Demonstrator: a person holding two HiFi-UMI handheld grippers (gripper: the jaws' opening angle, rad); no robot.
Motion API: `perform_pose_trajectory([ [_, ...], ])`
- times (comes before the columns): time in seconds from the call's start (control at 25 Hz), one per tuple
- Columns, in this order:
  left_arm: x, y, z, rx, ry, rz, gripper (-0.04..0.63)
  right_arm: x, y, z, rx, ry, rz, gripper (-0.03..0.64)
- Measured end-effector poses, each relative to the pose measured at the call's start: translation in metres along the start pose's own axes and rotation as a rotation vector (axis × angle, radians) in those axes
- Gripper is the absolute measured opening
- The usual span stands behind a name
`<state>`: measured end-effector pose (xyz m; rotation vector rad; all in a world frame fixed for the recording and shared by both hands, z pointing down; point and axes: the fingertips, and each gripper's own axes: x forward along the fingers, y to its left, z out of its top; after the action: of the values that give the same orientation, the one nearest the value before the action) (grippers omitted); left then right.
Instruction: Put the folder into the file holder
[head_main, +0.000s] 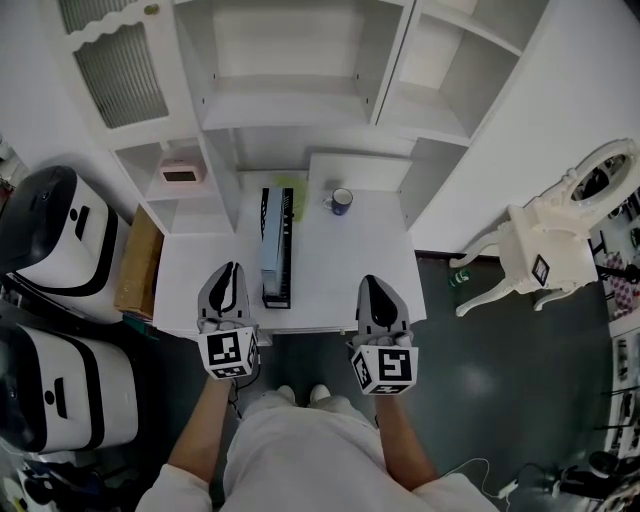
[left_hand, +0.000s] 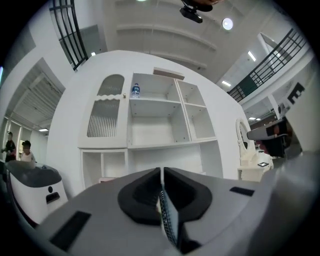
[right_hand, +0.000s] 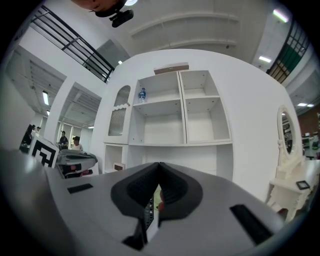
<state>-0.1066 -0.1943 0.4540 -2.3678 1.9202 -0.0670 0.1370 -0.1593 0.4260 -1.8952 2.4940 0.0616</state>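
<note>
Keeping left tongs (head_main: 232, 272) and right tongs (head_main: 373, 284) pressed together, both empty, hovering at near edge of tabletop (head_main: 335, 265). Folder (head_main: 271, 232) standing upright inside file holder (head_main: 284, 262), ahead between both tongs. Judging it filed, so gripping nothing.

file holder (head_main: 287, 250) — black mesh, upright on white desk (head_main: 340, 260) | folder (head_main: 271, 240) — grey-blue, standing on edge inside it

- The file holder (head_main: 277, 245) is hiding part of a yellow-green sheet (head_main: 290, 187) near the desk's (head_main: 340, 270) back edge.
- The left gripper (head_main: 232, 270) and right gripper (head_main: 373, 284) are covering stretches of its front edge.
</note>
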Motion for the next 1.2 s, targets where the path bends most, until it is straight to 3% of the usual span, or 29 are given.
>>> perform_pose_trajectory([
  [0.04,-0.006,0.003,0.006,0.004,0.000,0.004,-0.011,-0.001,0.004,0.003,-0.005,-0.002,-0.001,-0.002],
  [0.2,-0.030,0.011,0.029,-0.012,-0.003,-0.014,-0.011,-0.008,0.025,0.015,-0.040,-0.006,0.004,-0.002],
  [0.4,-0.069,0.015,0.045,-0.108,-0.025,-0.049,-0.011,-0.034,0.053,0.035,-0.077,-0.022,0.020,-0.002],
  [0.52,-0.091,0.010,0.046,-0.101,-0.021,-0.050,-0.011,-0.054,0.062,0.044,-0.072,-0.048,0.030,-0.002],
  [1.04,-0.253,-0.083,0.050,-0.112,0.051,-0.001,-0.011,-0.215,0.054,0.046,-0.096,-0.047,0.126,-0.003],
  [1.2,-0.285,-0.105,0.061,-0.134,0.052,-0.006,-0.011,-0.254,0.044,0.042,-0.049,-0.024,0.101,-0.003],
])
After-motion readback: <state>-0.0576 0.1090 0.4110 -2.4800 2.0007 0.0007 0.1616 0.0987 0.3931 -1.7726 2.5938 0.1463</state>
